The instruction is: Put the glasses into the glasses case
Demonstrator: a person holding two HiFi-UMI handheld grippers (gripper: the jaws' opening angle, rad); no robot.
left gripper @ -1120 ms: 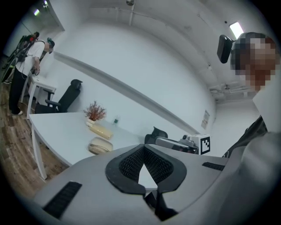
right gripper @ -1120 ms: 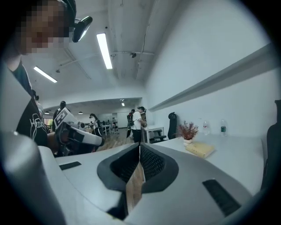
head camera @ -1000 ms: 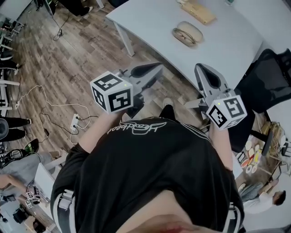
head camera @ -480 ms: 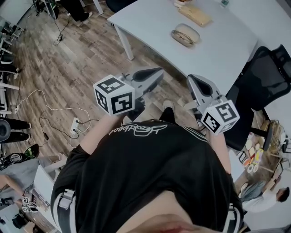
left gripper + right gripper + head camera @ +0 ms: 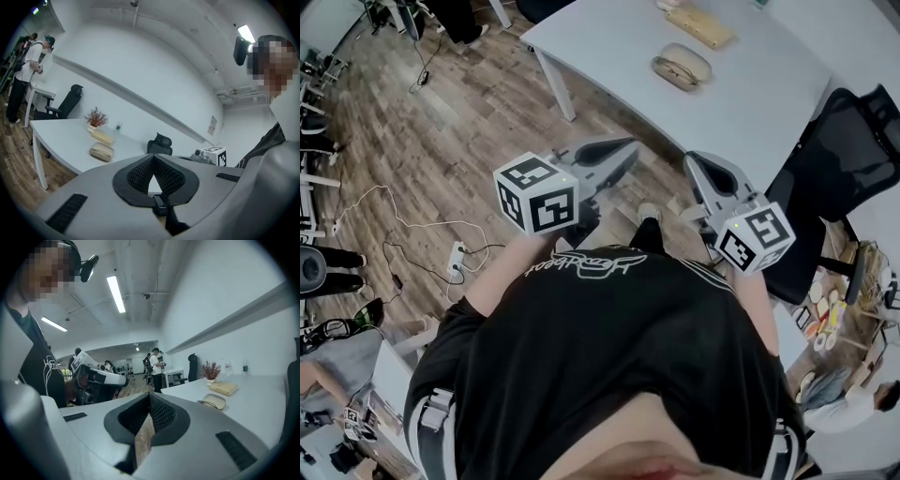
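The beige glasses case (image 5: 687,62) lies on the white table (image 5: 750,108), with the dark-rimmed glasses (image 5: 669,73) resting against its near side. The case (image 5: 101,151) also shows in the left gripper view, and the case (image 5: 215,401) and the glasses (image 5: 204,402) in the right gripper view. My left gripper (image 5: 628,147) and right gripper (image 5: 695,159) hang level in front of my chest, well short of the table edge. Both are shut and hold nothing, as the left gripper (image 5: 153,156) and right gripper (image 5: 149,393) show close up.
A tan box (image 5: 705,25) lies beyond the case, beside a small potted plant (image 5: 95,117). A black office chair (image 5: 853,169) stands at the table's right. Cables and a power strip (image 5: 455,251) lie on the wooden floor at left. People stand far off.
The right gripper has shifted a little to the left and lower in the head view. The left gripper has edged slightly. Both stay shut and empty.
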